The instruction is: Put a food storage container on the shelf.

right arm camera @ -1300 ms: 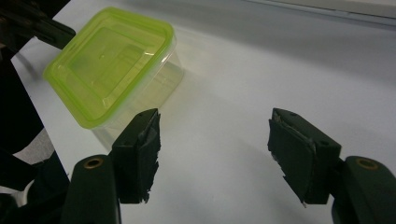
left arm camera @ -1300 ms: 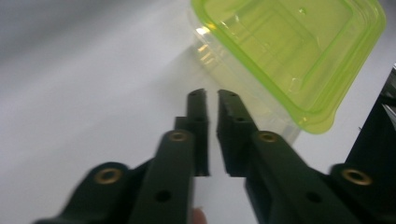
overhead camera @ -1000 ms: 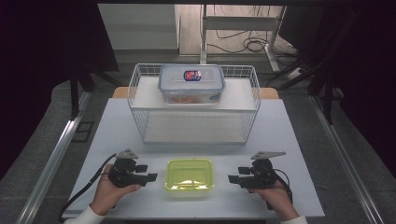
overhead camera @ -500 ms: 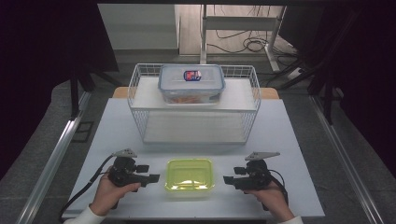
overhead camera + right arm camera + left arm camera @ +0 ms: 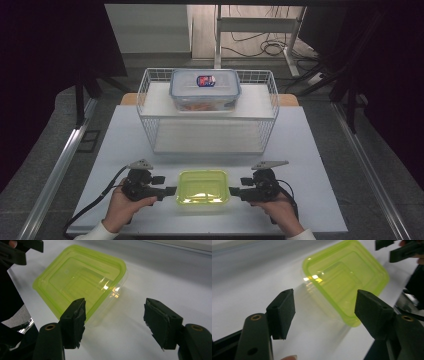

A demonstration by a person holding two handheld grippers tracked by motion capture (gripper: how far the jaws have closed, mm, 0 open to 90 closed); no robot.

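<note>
Green-lidded container [image 5: 202, 187] sits on the table [image 5: 310, 150] between the left gripper [image 5: 169, 191], jaws apart just short of its edge, and the right gripper [image 5: 235, 191], equally spread; uneven closing may skid the slick box sideways.

Black fingers [image 5: 282, 312], brass-ringed screw holes, white cuffs [image 5: 92, 233].

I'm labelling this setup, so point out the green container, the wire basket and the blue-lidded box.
green container [image 5: 202, 187], high view, middle of its lid.
wire basket [image 5: 144, 102], high view, left wall of its white mesh.
blue-lidded box [image 5: 205, 89], high view, clear top of its lid, below the label.
</note>
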